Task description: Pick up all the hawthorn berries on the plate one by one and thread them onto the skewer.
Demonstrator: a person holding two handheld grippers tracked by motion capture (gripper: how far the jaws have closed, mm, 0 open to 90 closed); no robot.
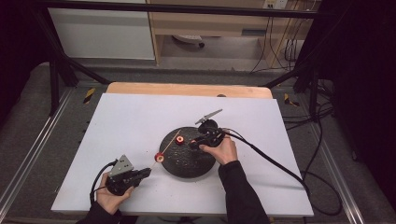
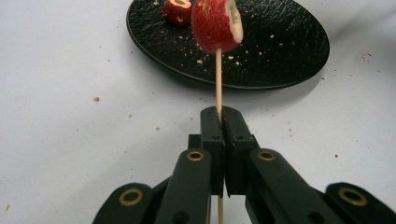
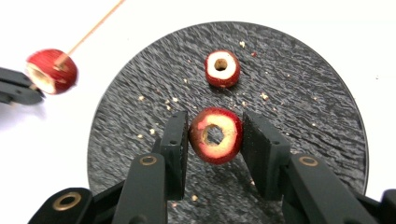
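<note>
A round black plate (image 1: 187,161) (image 3: 303,93) (image 2: 280,60) lies mid-table. My left gripper (image 1: 145,172) (image 2: 220,116) is shut on a thin wooden skewer (image 1: 170,142) (image 2: 218,79) that carries one cored red fruit piece (image 1: 159,157) (image 2: 217,25) (image 3: 51,70) just left of the plate's rim. Over the plate, my right gripper (image 1: 194,144) (image 3: 215,126) has its jaws pressed against both sides of a second cored fruit piece (image 3: 215,135), hole facing the camera. A third cored piece (image 1: 180,140) (image 3: 222,68) (image 2: 177,10) lies on the plate just beyond it.
Crumbs dot the plate and the white table top (image 1: 140,121). A wooden edge (image 1: 187,88) runs along the far side. The right gripper's cable (image 1: 280,168) trails off to the right. Black frame bars (image 1: 56,70) stand at the far corners.
</note>
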